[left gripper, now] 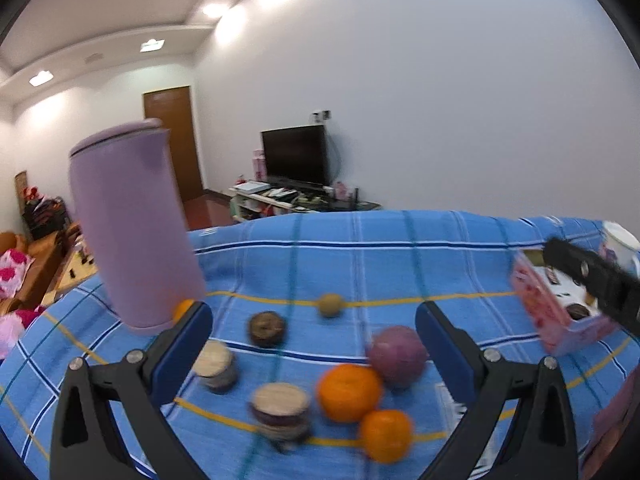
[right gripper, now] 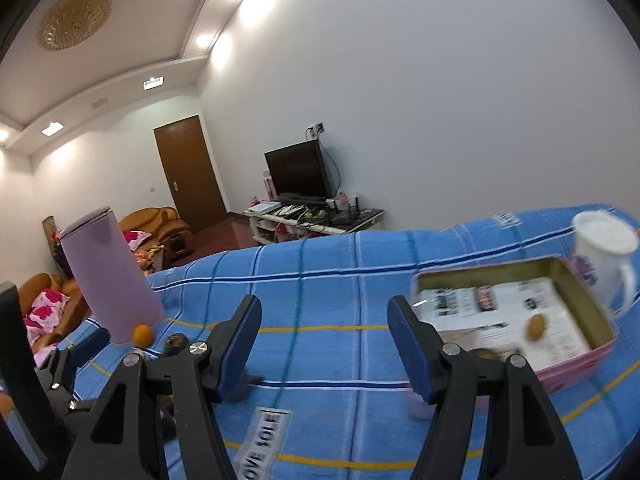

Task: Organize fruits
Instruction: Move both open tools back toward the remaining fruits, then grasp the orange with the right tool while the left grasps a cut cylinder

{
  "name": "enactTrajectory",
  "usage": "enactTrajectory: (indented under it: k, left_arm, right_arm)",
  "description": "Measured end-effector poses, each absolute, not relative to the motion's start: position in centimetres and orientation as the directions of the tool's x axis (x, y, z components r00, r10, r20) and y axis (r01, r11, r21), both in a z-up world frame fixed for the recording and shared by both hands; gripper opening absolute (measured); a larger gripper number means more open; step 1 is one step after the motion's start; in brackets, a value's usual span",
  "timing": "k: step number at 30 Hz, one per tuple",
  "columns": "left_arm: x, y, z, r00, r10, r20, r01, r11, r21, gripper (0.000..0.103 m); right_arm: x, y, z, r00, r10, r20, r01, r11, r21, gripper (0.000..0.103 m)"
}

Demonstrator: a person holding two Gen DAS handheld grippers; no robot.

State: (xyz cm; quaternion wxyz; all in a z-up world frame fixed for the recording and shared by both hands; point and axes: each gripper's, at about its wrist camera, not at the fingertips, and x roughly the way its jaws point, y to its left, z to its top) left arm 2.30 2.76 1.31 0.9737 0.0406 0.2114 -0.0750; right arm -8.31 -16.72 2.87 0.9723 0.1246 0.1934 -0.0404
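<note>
- Left gripper (left gripper: 314, 332) jaws spread wide, nothing between them, above the fruit on the blue checked cloth (left gripper: 360, 256).
- Between its fingers: big orange (left gripper: 349, 392), small orange (left gripper: 386, 436) just below it, purple fruit (left gripper: 397, 356) touching the big orange.
- Brown fruits (left gripper: 267, 328) and cut pieces (left gripper: 280, 404) to the left; tan ball (left gripper: 331, 304) further back.
- Third orange (right gripper: 142, 335) against base of lilac tumbler (right gripper: 110, 276).
- Right gripper (right gripper: 322, 340) jaws spread, empty, over bare cloth.
- Pink box (right gripper: 576, 364) at right, paper-lined, one tan fruit (right gripper: 536, 328) inside; white mug (right gripper: 608, 256) just behind it.
</note>
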Motion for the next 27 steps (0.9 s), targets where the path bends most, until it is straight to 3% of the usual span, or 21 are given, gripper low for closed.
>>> enactTrajectory:
  k: [8,15,22,27]
  left_arm:
    - [4.6,8.4,0.7,0.881,-0.076,-0.466,0.074,0.997,-0.024,0.103]
    - [5.0,9.9,-0.1,0.870,-0.025,-0.493,0.043,0.999,0.025,0.103]
    - [4.3,9.9,-0.2,0.855,-0.088,-0.512,0.114,0.993,0.021,0.103]
    - [4.2,8.7,-0.7,0.807,-0.201,-0.555,0.244,0.970,0.003,0.103]
  right_arm:
    - [-7.5,-14.2,-0.2,0.888,0.040,-0.457,0.055,0.980,0.192,0.067]
    - [-6.9,-12.4,-0.7,0.839,0.180,-0.513,-0.069,0.971,0.227,0.067]
    - [-6.5,-7.5,-2.0,0.730,0.300,-0.614,-0.257,0.953,0.160,0.067]
    - [-5.3,-5.1,-3.4,0.650,0.284,-0.705,-0.310,0.946,0.095,0.067]
